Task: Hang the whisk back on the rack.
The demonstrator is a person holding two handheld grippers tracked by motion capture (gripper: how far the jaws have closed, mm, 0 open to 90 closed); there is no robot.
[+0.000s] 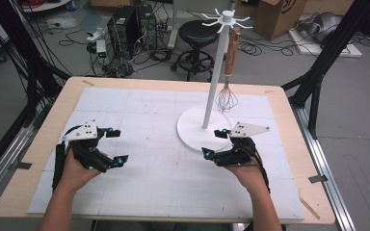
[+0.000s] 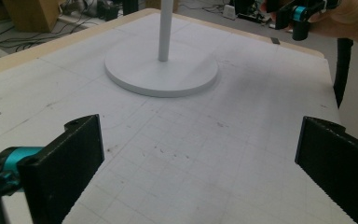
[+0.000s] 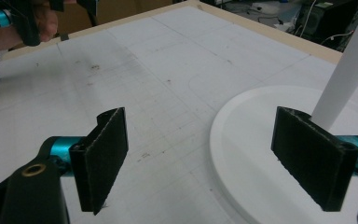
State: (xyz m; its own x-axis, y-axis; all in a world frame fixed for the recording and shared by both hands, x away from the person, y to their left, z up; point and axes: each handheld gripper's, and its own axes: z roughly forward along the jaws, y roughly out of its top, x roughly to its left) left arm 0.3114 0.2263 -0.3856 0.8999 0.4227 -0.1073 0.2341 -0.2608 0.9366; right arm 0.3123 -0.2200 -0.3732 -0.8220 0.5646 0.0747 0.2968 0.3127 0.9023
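Observation:
A white stand with a round base (image 1: 192, 126) and a tall pole (image 1: 218, 72) rises at the table's middle right; hooks ring its top. A wire whisk (image 1: 227, 96) with a wooden handle hangs from one hook. My left gripper (image 1: 116, 147) rests open on the white mat at the left, nothing between its jaws. My right gripper (image 1: 214, 142) stands open beside the base's front edge, also holding nothing. The left gripper view shows its pads (image 2: 70, 163) wide apart facing the base (image 2: 161, 70). The right gripper view has the base (image 3: 251, 140) and pole (image 3: 349, 70) just past its pads (image 3: 102, 154).
A gridded white mat (image 1: 164, 154) covers the wooden table (image 1: 29, 159). Behind the table stand a black stool (image 1: 200, 33), computer towers (image 1: 125, 24), cables and a cardboard box (image 1: 279, 14). Black frame legs (image 1: 318, 72) flank the table.

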